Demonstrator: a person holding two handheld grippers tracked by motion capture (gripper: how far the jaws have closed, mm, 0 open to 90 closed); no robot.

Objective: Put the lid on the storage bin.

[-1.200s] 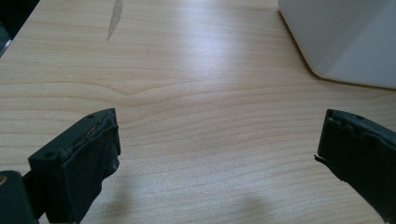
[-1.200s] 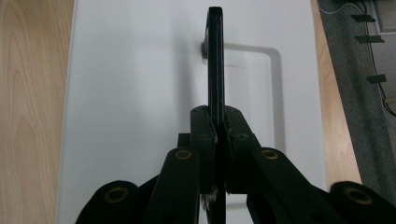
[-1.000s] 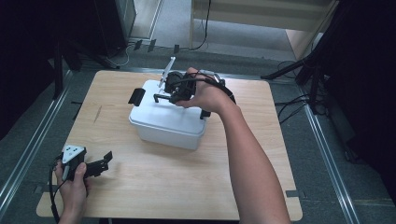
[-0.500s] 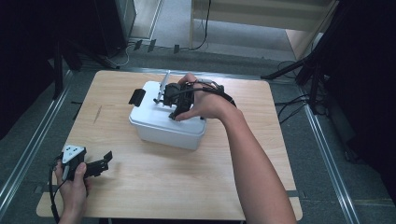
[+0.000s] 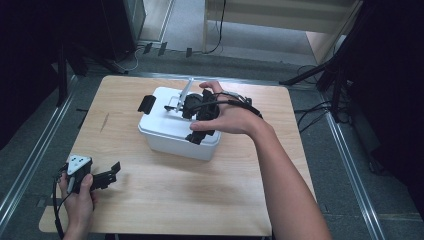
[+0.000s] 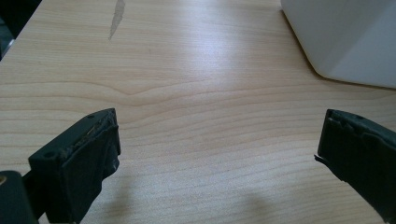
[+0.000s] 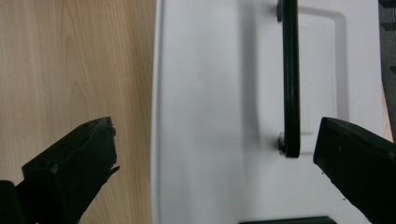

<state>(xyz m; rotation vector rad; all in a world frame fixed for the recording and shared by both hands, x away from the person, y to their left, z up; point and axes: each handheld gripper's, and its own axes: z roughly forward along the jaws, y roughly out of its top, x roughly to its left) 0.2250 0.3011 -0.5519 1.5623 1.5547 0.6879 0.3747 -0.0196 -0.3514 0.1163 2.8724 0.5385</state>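
Table [image 5: 165,200] of pale wood bears a white box [image 5: 170,131]; both grippers released.

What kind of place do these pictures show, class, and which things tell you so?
Probably a lab or workshop set up for recording. A bare wooden table stands on a grey floor between metal rails, cables trail across the floor, and dark equipment stands crowd the edges. A white box sits on the table.

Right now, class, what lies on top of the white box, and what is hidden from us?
On the white box's lid lies a black handle, flat in its recess. The right gripper hangs open over it. The lid is on, so the contents cannot be seen.
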